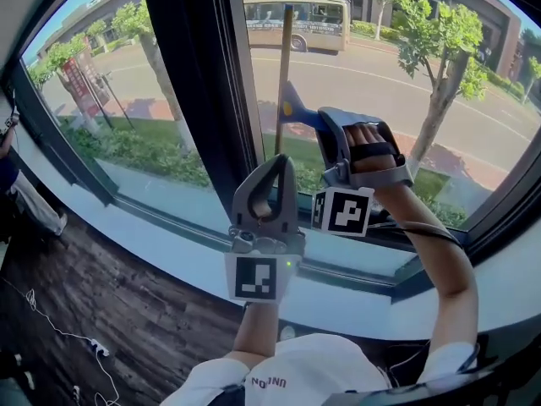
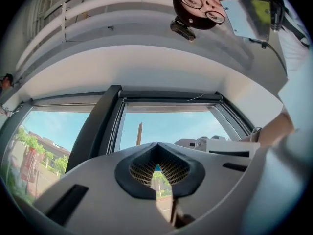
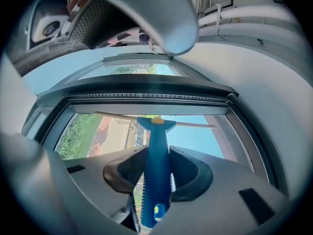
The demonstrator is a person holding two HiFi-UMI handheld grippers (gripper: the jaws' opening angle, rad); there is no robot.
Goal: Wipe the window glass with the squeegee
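The squeegee (image 1: 292,106) has a blue handle and a long thin blade (image 1: 285,66) that stands upright against the window glass (image 1: 363,66). My right gripper (image 1: 324,123) is shut on the blue handle, raised in front of the right pane. In the right gripper view the handle (image 3: 156,175) runs between the jaws and the blade (image 3: 156,121) lies across the glass. My left gripper (image 1: 277,166) hangs lower, just left of the right one, shut and empty. In the left gripper view, that left gripper (image 2: 157,148) has its tips touching.
A wide dark mullion (image 1: 190,74) splits the window into two panes. A pale sill (image 1: 169,239) runs below the glass, above dark wooden floor (image 1: 101,311) with a white cable (image 1: 59,338). Another person (image 1: 17,184) shows at the left edge. Road, trees and a bus lie outside.
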